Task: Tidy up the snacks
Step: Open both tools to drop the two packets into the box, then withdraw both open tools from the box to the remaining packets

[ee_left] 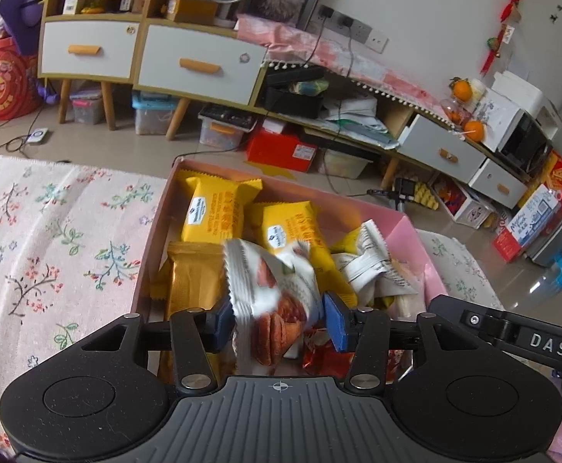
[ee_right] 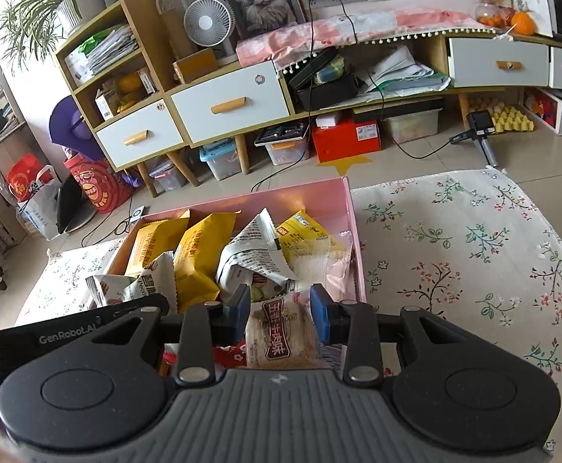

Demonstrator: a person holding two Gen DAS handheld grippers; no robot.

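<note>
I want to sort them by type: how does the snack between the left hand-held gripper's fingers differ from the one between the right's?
The white cookie packet in the left hand-held gripper is opaque, with printed brown cookies; the clear cracker packet in the right hand-held gripper shows its pale contents behind a dark red label. The white cookie packet looks crumpled and tilted; the clear cracker packet lies flatter. Both are over the pink box.

Both tongs angle downward, left tongs [ee_left: 279, 322] and right tongs [ee_right: 281, 314] each partly closed.
</note>
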